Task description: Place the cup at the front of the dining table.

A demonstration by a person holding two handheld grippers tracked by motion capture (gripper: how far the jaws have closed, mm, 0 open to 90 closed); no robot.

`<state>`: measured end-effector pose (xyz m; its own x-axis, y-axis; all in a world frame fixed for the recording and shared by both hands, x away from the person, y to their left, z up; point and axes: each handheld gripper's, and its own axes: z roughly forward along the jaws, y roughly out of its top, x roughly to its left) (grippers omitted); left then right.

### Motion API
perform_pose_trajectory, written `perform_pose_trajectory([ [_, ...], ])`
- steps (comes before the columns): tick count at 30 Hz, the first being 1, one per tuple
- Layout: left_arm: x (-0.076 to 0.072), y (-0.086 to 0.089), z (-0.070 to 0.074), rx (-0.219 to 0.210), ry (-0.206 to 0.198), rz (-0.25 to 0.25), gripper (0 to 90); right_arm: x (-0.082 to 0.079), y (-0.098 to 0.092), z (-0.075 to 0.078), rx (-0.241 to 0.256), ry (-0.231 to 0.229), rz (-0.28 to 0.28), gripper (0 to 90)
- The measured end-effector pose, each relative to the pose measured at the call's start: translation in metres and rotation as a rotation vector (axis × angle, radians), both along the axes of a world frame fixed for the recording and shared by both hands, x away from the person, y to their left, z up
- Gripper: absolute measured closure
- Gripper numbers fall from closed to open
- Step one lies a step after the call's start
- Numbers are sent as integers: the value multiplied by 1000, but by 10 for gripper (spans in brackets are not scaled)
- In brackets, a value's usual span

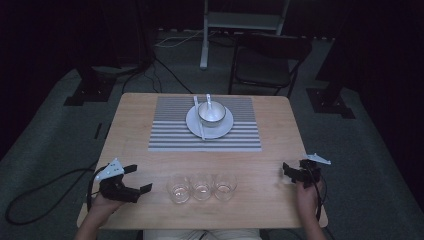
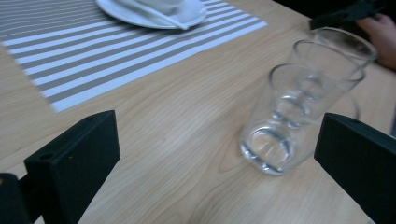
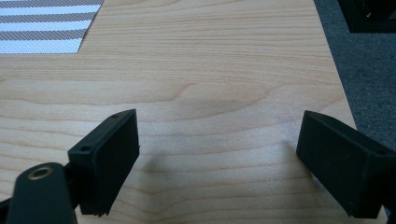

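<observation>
Three empty glasses (image 1: pixel 202 187) stand in a row near the table's (image 1: pixel 280 135) front edge, touching or nearly so, none held yet. The left gripper (image 1: pixel 138 179), jaws wide apart, faces the leftmost glass (image 2: pixel 285 126) from just beside it; the right gripper (image 1: pixel 289 171), also spread and holding nothing, rests near the front right corner. Toward the back edge a striped mat (image 1: pixel 170 132) carries a plate (image 1: pixel 224 127), bowl (image 1: pixel 212 113) and spoon. The work looks barely begun: every glass is left to grasp.

The high view is dim, its surroundings nearly black, the pale wooden table (image 1: pixel 150 150) evenly lit. Both gripper views are brighter; the three clear drinking glasses (image 2: pixel 299 112) look slightly blurred, with soft highlights.
</observation>
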<state>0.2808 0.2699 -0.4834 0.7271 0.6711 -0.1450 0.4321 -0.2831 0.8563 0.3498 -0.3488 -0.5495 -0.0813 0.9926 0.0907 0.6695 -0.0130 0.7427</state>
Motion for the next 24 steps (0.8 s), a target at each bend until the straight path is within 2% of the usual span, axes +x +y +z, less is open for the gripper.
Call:
perform_pose_trajectory([
  [5,3,-13,5,8,-6,-45,7,0,0,0,1,-1,1,126],
  [10,4,-23,14,0,-22,-81,7,0,0,0,2,-2,1,127],
  [12,5,-27,19,-13,-16,-98,7,0,0,0,2,-2,1,126],
  [14,5,-30,24,-2,-29,-92,7,0,0,0,2,-2,3,126],
  [24,12,-56,41,14,-57,-145,7,0,0,0,3,-3,5,126],
])
